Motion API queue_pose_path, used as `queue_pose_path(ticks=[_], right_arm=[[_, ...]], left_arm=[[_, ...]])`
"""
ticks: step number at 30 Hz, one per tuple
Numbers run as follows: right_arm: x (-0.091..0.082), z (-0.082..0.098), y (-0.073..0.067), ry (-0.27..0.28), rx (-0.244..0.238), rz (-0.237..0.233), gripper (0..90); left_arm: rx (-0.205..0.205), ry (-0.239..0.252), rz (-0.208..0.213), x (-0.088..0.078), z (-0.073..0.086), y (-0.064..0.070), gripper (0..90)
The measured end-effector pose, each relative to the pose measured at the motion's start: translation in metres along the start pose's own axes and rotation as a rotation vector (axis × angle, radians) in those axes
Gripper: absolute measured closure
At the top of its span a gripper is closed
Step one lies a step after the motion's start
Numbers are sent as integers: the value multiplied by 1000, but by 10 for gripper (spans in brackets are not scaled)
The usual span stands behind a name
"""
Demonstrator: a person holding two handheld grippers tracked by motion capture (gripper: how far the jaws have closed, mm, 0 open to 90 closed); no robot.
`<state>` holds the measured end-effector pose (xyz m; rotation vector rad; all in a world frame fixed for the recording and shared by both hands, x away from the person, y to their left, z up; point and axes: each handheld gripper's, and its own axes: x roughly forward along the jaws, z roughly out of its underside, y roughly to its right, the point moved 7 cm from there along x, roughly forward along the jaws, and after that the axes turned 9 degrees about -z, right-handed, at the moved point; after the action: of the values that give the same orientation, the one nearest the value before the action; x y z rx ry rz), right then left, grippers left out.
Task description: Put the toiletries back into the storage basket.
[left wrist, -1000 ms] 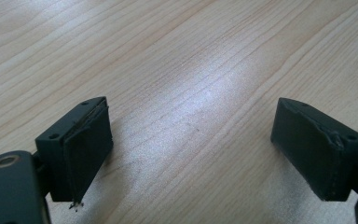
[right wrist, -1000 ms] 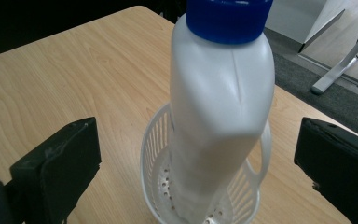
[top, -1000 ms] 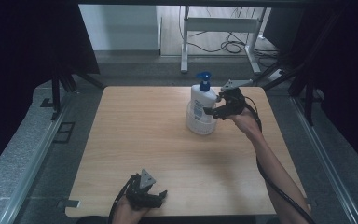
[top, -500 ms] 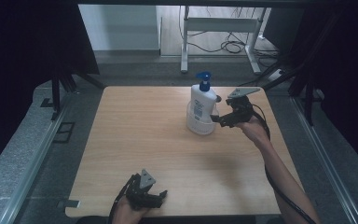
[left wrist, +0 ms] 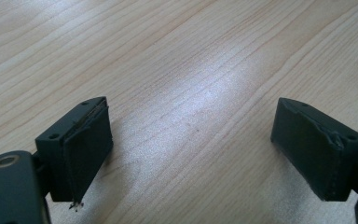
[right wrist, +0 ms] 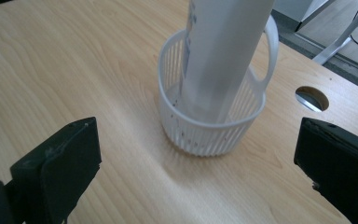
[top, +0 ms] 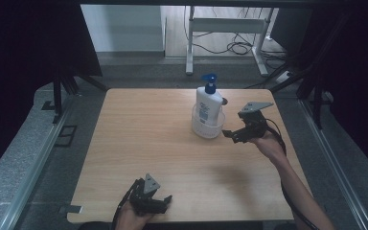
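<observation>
A white pump bottle (top: 209, 102) with a blue pump head stands upright inside a small white slatted basket (top: 208, 127) at the back right of the wooden table (top: 163, 143). In the right gripper view the bottle (right wrist: 223, 51) rises from the basket (right wrist: 209, 126) just ahead of the jaws. My right gripper (top: 231, 135) is open, a short way right of the basket and clear of it, with nothing between its jaws (right wrist: 191, 172). My left gripper (top: 154, 202) rests open near the table's front edge, its jaws wide apart over bare wood (left wrist: 191, 149).
A round cable hole (right wrist: 311, 98) sits in the tabletop behind the basket. Past the table's far edge stand a white metal frame (top: 225, 28) and cables on the floor. Dark curtains hang at both sides.
My right gripper has let go of the bottle and drawn back to the right and toward the front, away from the basket. The left gripper has stayed put.
</observation>
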<state>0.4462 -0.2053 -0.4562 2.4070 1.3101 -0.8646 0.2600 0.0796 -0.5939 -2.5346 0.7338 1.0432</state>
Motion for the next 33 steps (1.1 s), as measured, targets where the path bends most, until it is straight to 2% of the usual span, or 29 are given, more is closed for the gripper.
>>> queue_pose_path(ticks=[15, 26, 33], right_arm=[[-14, 38, -21, -25, 11, 6, 2], [-13, 74, -37, -61, 7, 15, 2], [-10, 99, -45, -65, 41, 16, 4]], left_arm=[[-3, 0, -3, 0, 0, 0, 118], [-6, 0, -5, 0, 0, 1, 118], [-9, 1, -6, 0, 0, 1, 118]])
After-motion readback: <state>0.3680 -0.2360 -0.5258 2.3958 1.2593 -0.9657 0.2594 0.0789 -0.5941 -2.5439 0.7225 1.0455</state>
